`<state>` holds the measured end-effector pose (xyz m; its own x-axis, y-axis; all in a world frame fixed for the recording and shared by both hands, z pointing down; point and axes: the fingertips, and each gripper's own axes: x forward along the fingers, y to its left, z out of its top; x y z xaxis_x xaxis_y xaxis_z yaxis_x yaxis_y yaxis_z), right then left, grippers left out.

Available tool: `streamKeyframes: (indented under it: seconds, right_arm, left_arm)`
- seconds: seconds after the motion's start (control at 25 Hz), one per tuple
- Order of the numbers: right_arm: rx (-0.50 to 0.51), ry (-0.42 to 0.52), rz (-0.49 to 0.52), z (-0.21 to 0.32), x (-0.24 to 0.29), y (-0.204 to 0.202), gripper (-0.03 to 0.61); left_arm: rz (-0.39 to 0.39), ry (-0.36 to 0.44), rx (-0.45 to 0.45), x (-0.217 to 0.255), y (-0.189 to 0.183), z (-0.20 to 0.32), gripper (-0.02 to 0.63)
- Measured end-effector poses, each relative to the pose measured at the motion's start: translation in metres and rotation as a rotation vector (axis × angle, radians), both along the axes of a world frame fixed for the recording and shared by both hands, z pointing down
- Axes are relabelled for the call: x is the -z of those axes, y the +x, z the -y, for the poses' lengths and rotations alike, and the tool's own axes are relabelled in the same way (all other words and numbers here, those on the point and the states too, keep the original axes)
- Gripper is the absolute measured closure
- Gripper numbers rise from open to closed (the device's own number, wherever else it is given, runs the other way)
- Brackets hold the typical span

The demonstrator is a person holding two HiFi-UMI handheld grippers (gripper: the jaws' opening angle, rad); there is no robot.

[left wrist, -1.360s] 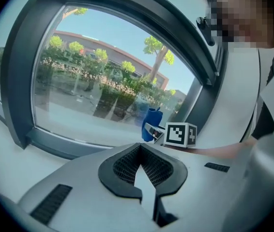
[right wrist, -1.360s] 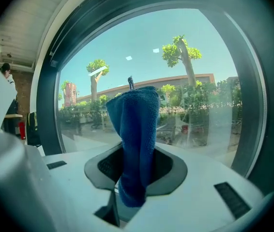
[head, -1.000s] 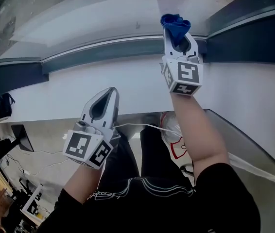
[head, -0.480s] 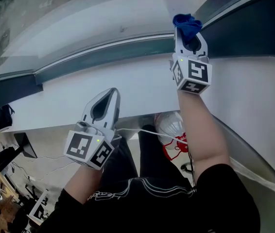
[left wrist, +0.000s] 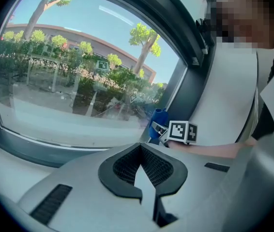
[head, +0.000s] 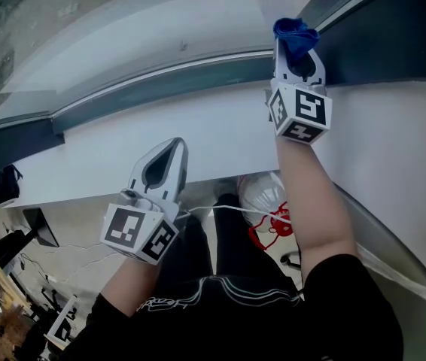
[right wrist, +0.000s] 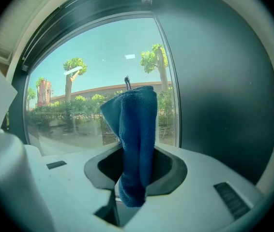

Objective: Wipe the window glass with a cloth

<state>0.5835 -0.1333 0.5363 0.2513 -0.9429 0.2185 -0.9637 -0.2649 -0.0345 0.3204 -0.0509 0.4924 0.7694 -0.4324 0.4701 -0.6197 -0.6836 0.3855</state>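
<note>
A blue cloth (head: 294,32) sticks up out of my right gripper (head: 297,51), whose jaws are shut on it. It is held at the lower right corner of the window glass (head: 123,28), beside the dark frame post (head: 378,28); whether it touches the pane I cannot tell. In the right gripper view the cloth (right wrist: 134,139) hangs folded between the jaws of the right gripper (right wrist: 132,178), with the glass (right wrist: 98,95) just behind. My left gripper (head: 174,143) is shut and holds nothing, low over the near edge of the white sill (head: 220,126). The left gripper (left wrist: 142,173) faces the pane, with the cloth (left wrist: 159,122) at its right.
A dark lower frame rail (head: 160,85) runs between glass and sill. Below the sill are the person's legs, a white shoe with red laces (head: 262,194) and a white cable (head: 220,207). Clutter lies on the floor at the lower left (head: 2,307).
My right gripper has carried the blue cloth to the right and a little farther up, into the window's corner by the dark post. The left gripper has barely moved.
</note>
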Motion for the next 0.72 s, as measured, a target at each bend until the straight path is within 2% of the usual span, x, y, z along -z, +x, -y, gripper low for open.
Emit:
streamKeyframes:
  seconds: [0.2,0.32,0.52,0.72]
  right_arm:
    - [-0.005,0.004,0.009,-0.008,0.010,-0.007,0.485]
    - [0.023,0.007,0.001,-0.006,0.024,-0.024,0.485]
    - [0.116,0.020,0.039,0.001,0.048,-0.089,0.485]
    - [0.280,0.018,0.124,-0.039,0.131,-0.177,0.485]
  left_arm:
    - [-0.013,0.014,0.018,0.009,-0.012,0.003,0.610]
    - [-0.033,0.041,0.033,0.023,-0.025,0.006,0.611]
    - [-0.058,0.068,0.065,0.044,-0.072,0.003,0.611]
    - [-0.081,0.128,0.026,0.126,-0.113,-0.016,0.611]
